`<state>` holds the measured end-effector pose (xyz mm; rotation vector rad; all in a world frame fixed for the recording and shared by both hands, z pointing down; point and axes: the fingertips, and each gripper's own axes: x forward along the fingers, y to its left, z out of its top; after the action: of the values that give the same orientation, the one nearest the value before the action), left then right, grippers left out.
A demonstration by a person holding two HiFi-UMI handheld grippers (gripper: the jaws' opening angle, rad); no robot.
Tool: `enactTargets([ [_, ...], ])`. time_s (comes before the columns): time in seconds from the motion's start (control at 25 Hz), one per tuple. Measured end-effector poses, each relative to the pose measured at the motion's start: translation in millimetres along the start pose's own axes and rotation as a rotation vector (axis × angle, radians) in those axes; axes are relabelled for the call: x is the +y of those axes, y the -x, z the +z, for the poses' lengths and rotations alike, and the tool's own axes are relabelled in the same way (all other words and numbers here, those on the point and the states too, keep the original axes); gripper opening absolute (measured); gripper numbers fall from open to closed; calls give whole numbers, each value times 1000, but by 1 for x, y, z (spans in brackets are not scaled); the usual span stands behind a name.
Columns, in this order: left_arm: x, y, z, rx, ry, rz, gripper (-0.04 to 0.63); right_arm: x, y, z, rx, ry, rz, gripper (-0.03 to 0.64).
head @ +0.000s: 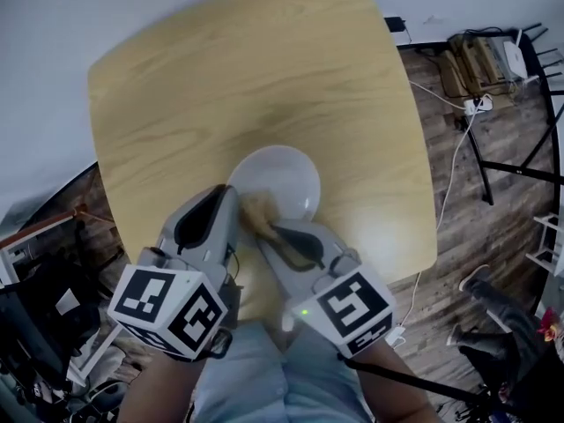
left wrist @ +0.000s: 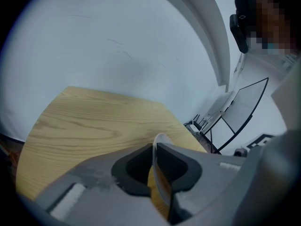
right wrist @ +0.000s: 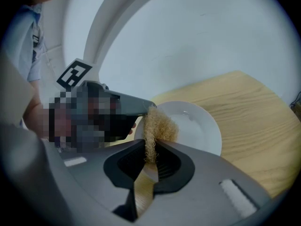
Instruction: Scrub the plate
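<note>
A white plate [head: 284, 180] lies near the front of the wooden table [head: 220, 77]. My left gripper [head: 231, 203] is shut on the plate's near-left rim; in the left gripper view the rim [left wrist: 160, 147] stands edge-on between the pads. My right gripper [head: 264, 227] is shut on a tan fibrous scrubber [head: 256, 211], held at the plate's near edge, right beside the left gripper's tip. In the right gripper view the scrubber [right wrist: 157, 128] sticks up from the jaws in front of the plate [right wrist: 197, 126], close against the left gripper [right wrist: 134, 105].
The table's front edge [head: 388, 267] is just right of my right gripper. On the wooden floor to the right lie cables and a power strip [head: 476, 104], with a black metal rack [head: 538, 86] beyond.
</note>
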<state>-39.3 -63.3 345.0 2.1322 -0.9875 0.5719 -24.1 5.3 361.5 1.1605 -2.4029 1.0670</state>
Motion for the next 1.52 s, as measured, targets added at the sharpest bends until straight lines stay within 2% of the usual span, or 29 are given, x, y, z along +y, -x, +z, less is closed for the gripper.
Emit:
enactTargets([
  [0.28, 13, -6, 3, 9, 42, -6, 49, -22, -9, 6, 7, -22, -28, 43],
  [0.96, 21, -2, 4, 14, 62, -22, 49, -48, -23, 40, -47, -54, -58, 43],
  [1.24, 27, -1, 5, 10, 80, -21, 50, -79, -24, 50, -60, -71, -136, 43],
  [1.52, 37, 0, 6, 10, 87, -10, 49, -97, -11, 33, -41, -114, -196, 44],
])
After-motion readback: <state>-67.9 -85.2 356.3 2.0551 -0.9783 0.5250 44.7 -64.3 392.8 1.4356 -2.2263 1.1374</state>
